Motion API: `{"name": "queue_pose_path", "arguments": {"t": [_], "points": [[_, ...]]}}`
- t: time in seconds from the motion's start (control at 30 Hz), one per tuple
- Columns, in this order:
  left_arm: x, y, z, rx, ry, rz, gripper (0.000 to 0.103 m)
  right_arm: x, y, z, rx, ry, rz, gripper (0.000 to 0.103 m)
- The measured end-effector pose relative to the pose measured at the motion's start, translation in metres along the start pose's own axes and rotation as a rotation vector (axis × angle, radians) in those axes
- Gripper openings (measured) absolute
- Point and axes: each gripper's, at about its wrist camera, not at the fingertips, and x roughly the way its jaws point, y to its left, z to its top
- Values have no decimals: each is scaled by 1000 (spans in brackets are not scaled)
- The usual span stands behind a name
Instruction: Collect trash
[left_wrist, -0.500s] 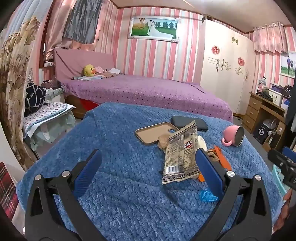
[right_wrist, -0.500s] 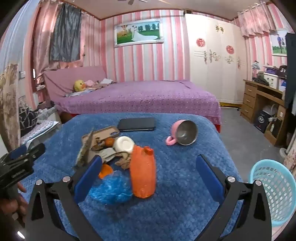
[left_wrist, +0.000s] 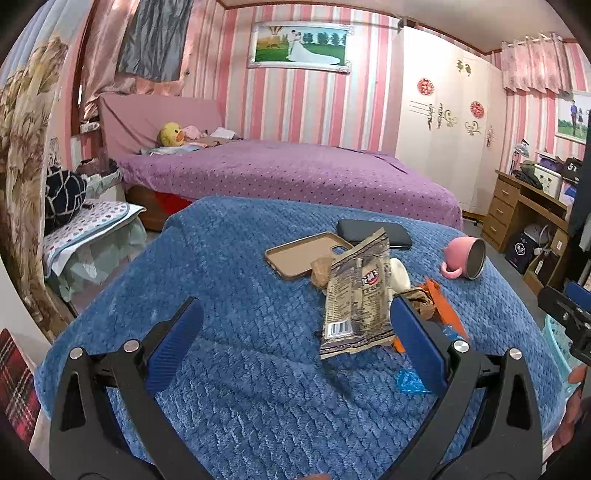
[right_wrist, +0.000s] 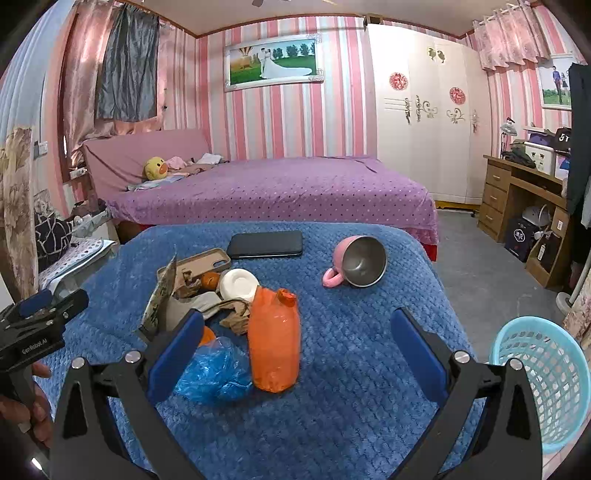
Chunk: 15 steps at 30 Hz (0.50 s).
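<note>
A heap of trash lies on the blue blanket (left_wrist: 240, 369). A grey-brown snack wrapper (left_wrist: 356, 295) stands upright in it; it shows edge-on in the right wrist view (right_wrist: 160, 299). An orange plastic bottle (right_wrist: 274, 339), a crumpled blue plastic bag (right_wrist: 216, 371), brown paper scraps (right_wrist: 236, 314), a white lid (right_wrist: 239, 284) and orange peel (right_wrist: 210, 280) are there too. My left gripper (left_wrist: 291, 328) is open, low over the blanket, just short of the wrapper. My right gripper (right_wrist: 295, 332) is open, with the bottle and blue bag between its fingers.
A light blue trash basket (right_wrist: 543, 380) stands on the floor right of the table. A tan phone case (left_wrist: 306, 254), a black phone (right_wrist: 265, 244) and a tipped pink mug (right_wrist: 356, 264) lie on the blanket. A purple bed (right_wrist: 273, 192) is behind.
Both grippers have barely moved; the right one has edged slightly forward toward the bottle. Both remain open.
</note>
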Motion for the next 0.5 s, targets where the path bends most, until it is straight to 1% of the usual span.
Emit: {"name": "queue_pose_path", "arguments": {"t": [0.2, 0.37, 0.43, 0.5], "points": [[-1, 1, -1, -15, -2, -17, 98, -3, 1, -1, -8, -11, -1, 99], [-1, 3, 0, -13, 29, -26, 98, -4, 2, -1, -18, -16, -10, 99], [-1, 4, -1, -24, 26, -36, 98, -4, 2, -1, -21, -16, -9, 99], [0, 3, -1, -15, 44, -29, 98, -4, 2, -1, -25, -17, -16, 99]]}}
